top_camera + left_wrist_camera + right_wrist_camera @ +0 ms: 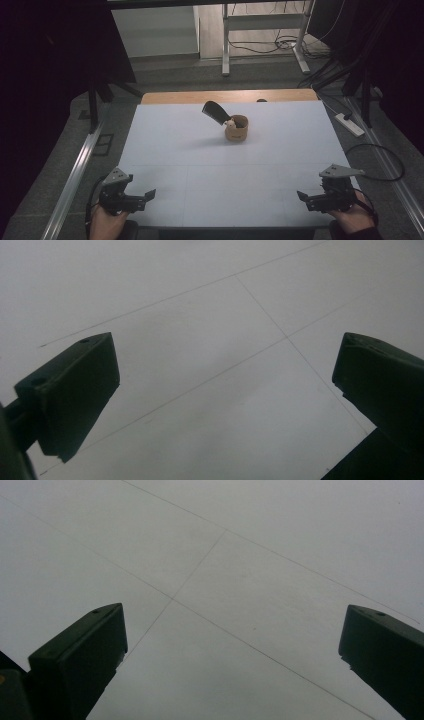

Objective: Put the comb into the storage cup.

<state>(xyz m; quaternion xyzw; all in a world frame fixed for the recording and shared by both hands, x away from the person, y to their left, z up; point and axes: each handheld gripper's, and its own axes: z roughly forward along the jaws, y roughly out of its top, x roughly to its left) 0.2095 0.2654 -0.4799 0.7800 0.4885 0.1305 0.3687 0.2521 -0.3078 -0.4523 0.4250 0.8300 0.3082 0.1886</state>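
A: Nearest the table's front edge, what do you count?

B: Two grippers, both black and angular. The left gripper (148,194) sits at the near left corner with jaws spread wide and nothing between them; in the left gripper view its blocky matte fingertips (75,390) stand far apart over bare surface. The right gripper (301,195) at the near right corner is likewise spread and empty, each carrying one grey three-cornered plate.

A: And the surface?

B: One table (200,170), smooth, pale, matte, crossed by thin seam lines.

A: Farther out?

B: One round tan holder (236,128), wood-like, stands upright near the far middle, well apart from both grippers. One dark, glossy, paddle-shaped blade (216,111) leans out of it to the left.

A: Anything in the way?

B: Only open tabletop lies between. Beyond it, a wooden strip (230,96), metal frame legs and loose cables on the floor.
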